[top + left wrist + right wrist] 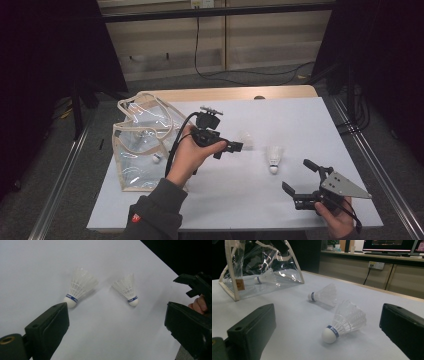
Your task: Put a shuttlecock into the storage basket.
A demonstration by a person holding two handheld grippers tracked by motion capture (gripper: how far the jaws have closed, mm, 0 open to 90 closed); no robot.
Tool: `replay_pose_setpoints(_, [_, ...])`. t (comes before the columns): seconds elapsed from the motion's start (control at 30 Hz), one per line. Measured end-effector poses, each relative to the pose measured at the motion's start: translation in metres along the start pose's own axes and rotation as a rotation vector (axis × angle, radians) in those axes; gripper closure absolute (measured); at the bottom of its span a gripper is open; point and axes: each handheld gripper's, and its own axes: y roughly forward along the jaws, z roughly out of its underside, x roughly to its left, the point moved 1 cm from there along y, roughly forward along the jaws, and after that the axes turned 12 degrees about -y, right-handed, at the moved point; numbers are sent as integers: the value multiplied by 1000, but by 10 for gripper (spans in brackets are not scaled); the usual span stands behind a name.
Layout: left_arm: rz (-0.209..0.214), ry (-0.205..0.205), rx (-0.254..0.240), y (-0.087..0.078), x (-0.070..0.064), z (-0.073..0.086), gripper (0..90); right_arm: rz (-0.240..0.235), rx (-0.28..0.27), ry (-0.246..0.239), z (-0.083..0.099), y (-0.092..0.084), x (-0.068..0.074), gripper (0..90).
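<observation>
Lying on their sides on the white bench (300,120), two shuttlecocks sit near each other but not touching, right of the middle: the nearer shuttlecock (273,159) has its cork tip toward the person's edge, and the farther shuttlecock (245,138) lies a little to its left and further back, faint against the white top. In the right gripper view the nearer shuttlecock (345,321) shows a blue band above its white cork, with the farther shuttlecock (323,295) behind it. The left gripper (235,146), held up in the person's left hand (190,152) above the middle of the bench, points toward the farther shuttlecock with its jaws spread wide and nothing between them; in the left gripper view the cork of that shuttlecock (80,287) sits just beyond the tip of one jaw. The right gripper (299,176) hangs over the bench's near right corner, jaws also wide apart and empty, aimed toward the nearer shuttlecock. Toward the left edge stands a clear bag (142,145) with cream trim and handles, and a third shuttlecock (157,157) rests inside it against the transparent wall.
</observation>
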Motion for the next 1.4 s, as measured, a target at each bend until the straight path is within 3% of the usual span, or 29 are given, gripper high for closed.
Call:
replay_pose_setpoints(0.73, [-19,4,7,27,6,7,57,-1,-2,10,0,0,0,3])
replay_pose_setpoints(1.4, [-96,9,20,53,20,10,63,-1,-5,6,0,0,0,3])
